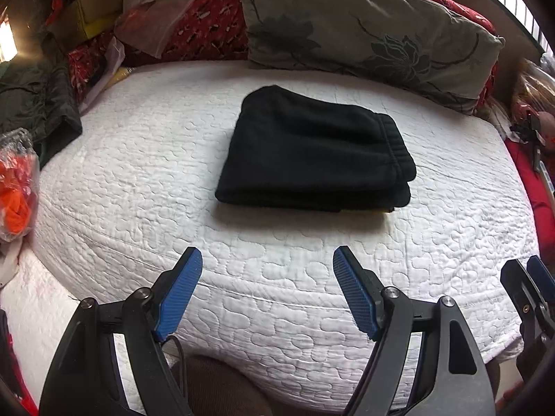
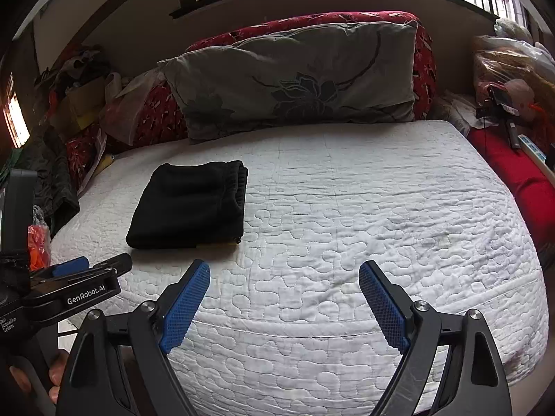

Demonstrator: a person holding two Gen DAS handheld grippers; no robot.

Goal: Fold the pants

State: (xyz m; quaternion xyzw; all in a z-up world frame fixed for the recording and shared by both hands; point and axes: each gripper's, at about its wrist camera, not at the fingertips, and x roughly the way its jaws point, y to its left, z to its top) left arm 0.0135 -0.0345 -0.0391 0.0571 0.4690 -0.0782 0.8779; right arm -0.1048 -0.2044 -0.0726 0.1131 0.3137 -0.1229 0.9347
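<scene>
**Pants lie folded on quilted bed, both grippers held back**

Pants (image 1: pixel 314 152), black and folded into a compact stack, rest on the white quilted bed (image 1: pixel 138 180), nearer its left edge than its right and short of the pillow (image 1: pixel 364 31) along the head edge. Bare quilt surrounds the stack on all sides, with the widest stretch running toward the right edge. The left gripper (image 1: pixel 267 260) and right gripper (image 2: pixel 284 274) hover above the foot edge, jaws spread wide and holding nothing, well apart from the cloth. Bags and clutter (image 1: pixel 90 17) crowd the left edge.
</scene>
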